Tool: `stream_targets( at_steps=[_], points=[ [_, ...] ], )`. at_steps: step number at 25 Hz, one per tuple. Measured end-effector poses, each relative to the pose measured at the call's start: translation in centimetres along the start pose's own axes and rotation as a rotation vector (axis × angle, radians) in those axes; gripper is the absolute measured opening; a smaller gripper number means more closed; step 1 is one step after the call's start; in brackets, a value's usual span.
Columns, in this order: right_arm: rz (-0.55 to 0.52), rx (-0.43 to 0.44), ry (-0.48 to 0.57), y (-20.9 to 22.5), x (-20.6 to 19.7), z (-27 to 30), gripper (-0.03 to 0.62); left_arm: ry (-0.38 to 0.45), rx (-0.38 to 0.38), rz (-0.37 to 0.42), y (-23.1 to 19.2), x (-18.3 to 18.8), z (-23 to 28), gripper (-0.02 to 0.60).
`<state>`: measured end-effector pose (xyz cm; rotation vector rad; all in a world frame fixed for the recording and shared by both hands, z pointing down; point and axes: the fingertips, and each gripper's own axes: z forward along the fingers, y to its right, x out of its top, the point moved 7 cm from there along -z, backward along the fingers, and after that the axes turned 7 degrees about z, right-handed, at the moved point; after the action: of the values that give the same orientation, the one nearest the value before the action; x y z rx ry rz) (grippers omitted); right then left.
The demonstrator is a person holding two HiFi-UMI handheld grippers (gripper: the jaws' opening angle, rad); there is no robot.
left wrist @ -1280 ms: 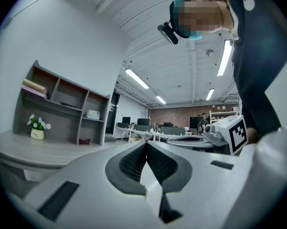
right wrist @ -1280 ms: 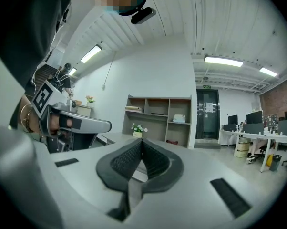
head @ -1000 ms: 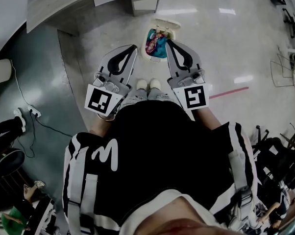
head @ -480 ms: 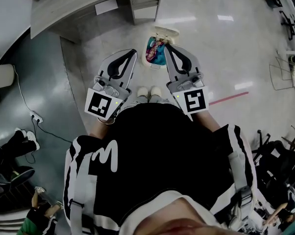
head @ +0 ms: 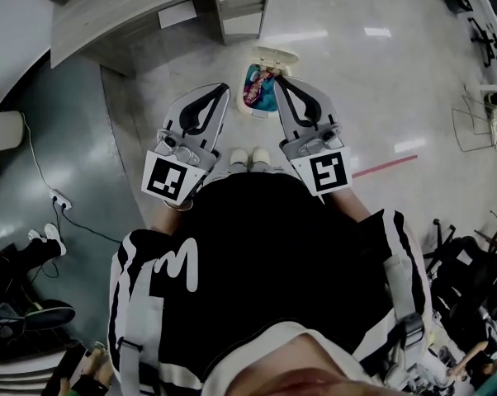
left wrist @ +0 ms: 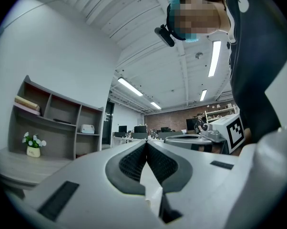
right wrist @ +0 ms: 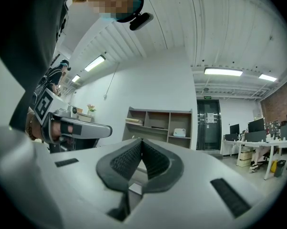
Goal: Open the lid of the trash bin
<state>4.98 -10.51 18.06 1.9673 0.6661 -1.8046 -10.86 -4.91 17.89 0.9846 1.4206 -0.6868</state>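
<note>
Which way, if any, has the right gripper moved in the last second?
No. In the head view the right gripper still overlaps the trash bin's right side, as before; only the camera shifted.

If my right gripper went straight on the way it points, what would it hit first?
Likely the open shelf unit straight ahead, though it looks some way off. The right gripper, shut, points about level, seemingly passing above the trash bin.
</note>
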Motion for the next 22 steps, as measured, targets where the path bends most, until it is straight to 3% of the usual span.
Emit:
stream_targets(
  at_steps=[22],
  points=[
    [-0.004,0.021,0.008,-0.56,-0.16,-0.56,0.009,0.006,0.006,-0.002,0.45,0.12,-0.38,0.002]
  ],
)
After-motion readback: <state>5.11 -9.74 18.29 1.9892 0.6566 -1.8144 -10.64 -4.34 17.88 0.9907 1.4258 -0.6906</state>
